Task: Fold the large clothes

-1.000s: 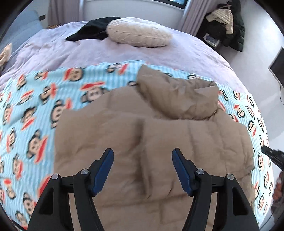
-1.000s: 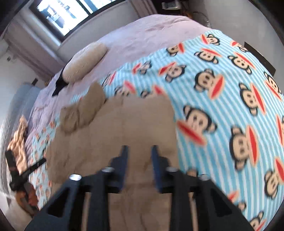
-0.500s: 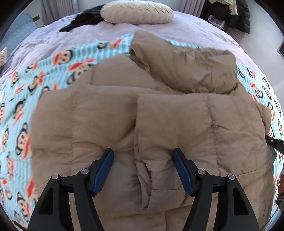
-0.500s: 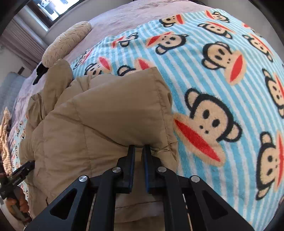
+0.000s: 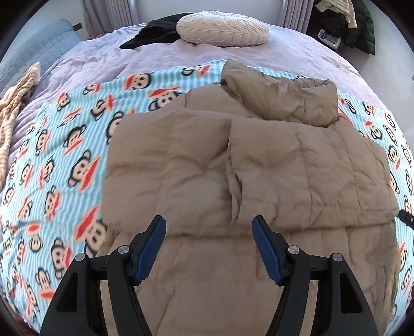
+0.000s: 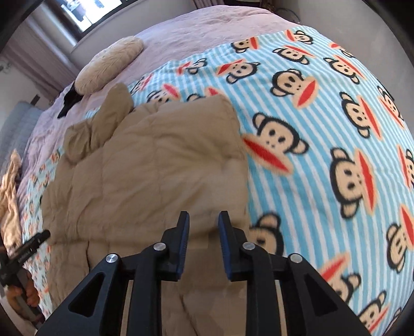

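Note:
A tan puffer jacket (image 5: pixel 297 165) lies on the monkey-print blanket (image 5: pixel 64 155), its right side folded over the middle and its hood (image 5: pixel 279 95) bunched at the far end. My left gripper (image 5: pixel 208 224) hovers open over the jacket's near part, holding nothing. In the right wrist view the jacket (image 6: pixel 145 168) fills the left half. My right gripper (image 6: pixel 203 217) stands over the jacket's right edge, its jaws opening, with fabric below the gap and nothing pinched. The left gripper (image 6: pixel 28 245), held by a hand, shows at the left rim.
The blanket (image 6: pixel 323 129) covers a lilac bed (image 5: pixel 284 59). A round cream pillow (image 5: pixel 222 29) and a black garment (image 5: pixel 155 36) lie at the far end. A striped beige cloth (image 5: pixel 15 90) lies far left. Dark coats (image 5: pixel 349 23) hang at the back right.
My right gripper was shut on the jacket's folded edge half a second ago; now its jaws stand apart and the fabric lies free. The left gripper has drawn back from the jacket.

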